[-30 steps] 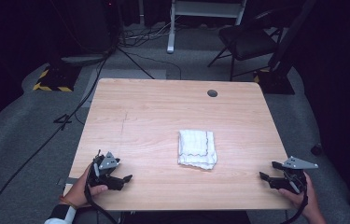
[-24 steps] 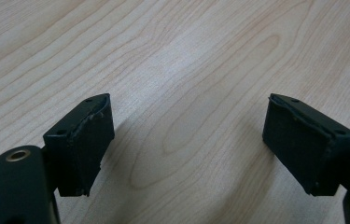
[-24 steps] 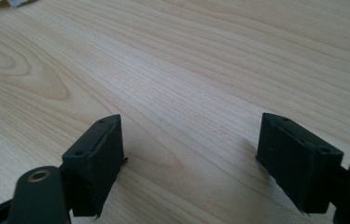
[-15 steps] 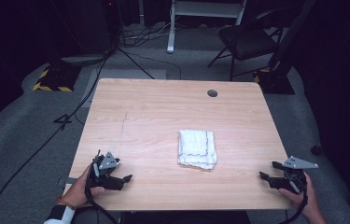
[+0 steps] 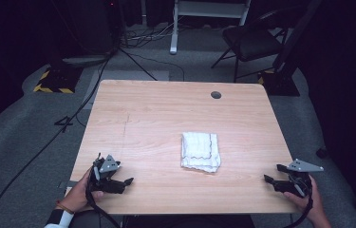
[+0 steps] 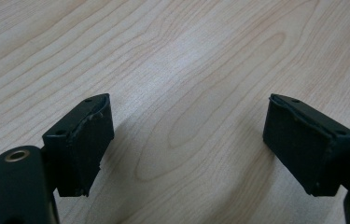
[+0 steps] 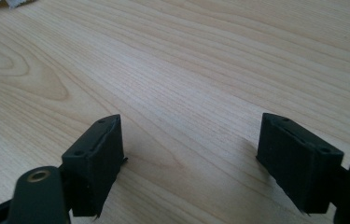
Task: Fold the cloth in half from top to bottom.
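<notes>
A folded white cloth [image 5: 200, 151] lies on the wooden table [image 5: 156, 118], right of centre. My left gripper [image 5: 126, 182] rests near the front left corner, held by a hand, well apart from the cloth. In the left gripper view its jaws stand wide apart over bare wood, left gripper [image 6: 189, 149] open and empty. My right gripper [image 5: 267, 179] sits at the front right edge, pointing inward. The right gripper [image 7: 191, 163] is open with only wood grain between its jaws; a corner of the cloth [image 7: 16, 3] peeks in at the top left.
A round cable hole [image 5: 216, 94] sits at the table's back right. Beyond the table stand a black chair [image 5: 251, 42], a white frame [image 5: 209, 9], a tripod base and cables on the grey floor [image 5: 33, 137].
</notes>
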Demonstrator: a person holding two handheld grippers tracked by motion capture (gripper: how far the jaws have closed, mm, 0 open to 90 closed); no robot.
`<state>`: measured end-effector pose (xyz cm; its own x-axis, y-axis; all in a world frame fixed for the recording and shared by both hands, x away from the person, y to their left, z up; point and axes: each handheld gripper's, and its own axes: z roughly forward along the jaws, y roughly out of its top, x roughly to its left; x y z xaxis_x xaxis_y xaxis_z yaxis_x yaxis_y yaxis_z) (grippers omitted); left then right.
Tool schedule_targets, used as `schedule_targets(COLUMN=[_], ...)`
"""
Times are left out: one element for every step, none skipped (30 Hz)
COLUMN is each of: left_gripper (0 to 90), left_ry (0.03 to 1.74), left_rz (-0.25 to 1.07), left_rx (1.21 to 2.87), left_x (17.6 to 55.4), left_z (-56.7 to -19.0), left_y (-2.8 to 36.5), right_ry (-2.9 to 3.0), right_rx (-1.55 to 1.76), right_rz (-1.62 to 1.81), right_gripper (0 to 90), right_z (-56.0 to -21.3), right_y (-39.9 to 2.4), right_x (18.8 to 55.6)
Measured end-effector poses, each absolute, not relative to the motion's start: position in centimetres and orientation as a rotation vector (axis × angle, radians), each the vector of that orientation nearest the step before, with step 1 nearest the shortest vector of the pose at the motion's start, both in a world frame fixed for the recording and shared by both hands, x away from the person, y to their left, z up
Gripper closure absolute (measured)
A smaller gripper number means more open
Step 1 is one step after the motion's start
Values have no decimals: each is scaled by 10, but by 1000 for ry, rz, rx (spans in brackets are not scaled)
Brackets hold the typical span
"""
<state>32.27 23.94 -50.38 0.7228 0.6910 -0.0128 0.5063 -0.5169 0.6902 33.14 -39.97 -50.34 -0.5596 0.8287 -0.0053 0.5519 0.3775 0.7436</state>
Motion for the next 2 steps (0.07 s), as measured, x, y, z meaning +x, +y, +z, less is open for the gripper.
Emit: schedule_targets(left_gripper=[166, 166], left_ry=[903, 895], left_rz=[344, 344], left_rx=[2231, 2234], left_x=[323, 323], left_z=[-504, -504], left_y=[239, 240], right_ry=[2265, 2265], right_rx=[1200, 1199], right_rz=[1005, 1005], right_gripper=[225, 225], right_z=[-503, -503], right_y=[-400, -400], right_x=[331, 331])
